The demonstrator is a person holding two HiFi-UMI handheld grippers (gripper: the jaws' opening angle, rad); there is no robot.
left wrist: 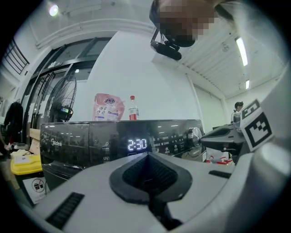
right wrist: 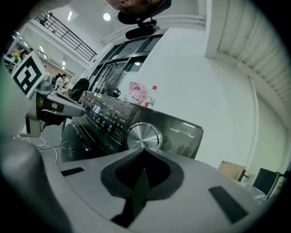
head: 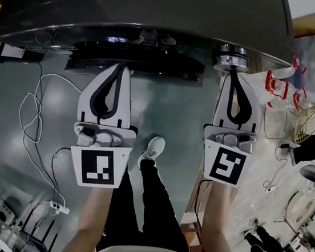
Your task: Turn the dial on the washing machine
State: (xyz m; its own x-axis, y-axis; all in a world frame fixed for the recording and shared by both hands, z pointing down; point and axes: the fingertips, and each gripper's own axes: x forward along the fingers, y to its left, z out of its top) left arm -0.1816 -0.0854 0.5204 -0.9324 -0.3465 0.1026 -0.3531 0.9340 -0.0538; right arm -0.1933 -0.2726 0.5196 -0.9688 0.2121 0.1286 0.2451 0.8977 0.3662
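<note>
The dark washing machine (head: pixel 144 5) fills the top of the head view. Its control panel shows a lit display reading 2:30 (left wrist: pixel 137 144). The silver dial (head: pixel 231 56) sits at the panel's right end, and shows in the left gripper view (left wrist: pixel 194 135) and the right gripper view (right wrist: pixel 143 135). My right gripper (head: pixel 234 74) is shut and holds nothing, with its joined tips (right wrist: pixel 144 149) pointing at the dial's lower edge, close in front of it. My left gripper (head: pixel 123 66) is also shut and empty. It points at the machine front below the display, well left of the dial.
A detergent pouch (left wrist: pixel 108 107) and a red-capped bottle (left wrist: pixel 132 108) stand on top of the machine. White cables (head: pixel 35 112) and a power strip (head: pixel 57 207) lie on the floor at left. A yellow bin (left wrist: pixel 25 164) stands left of the machine. Red items (head: pixel 278 84) and clutter lie at right.
</note>
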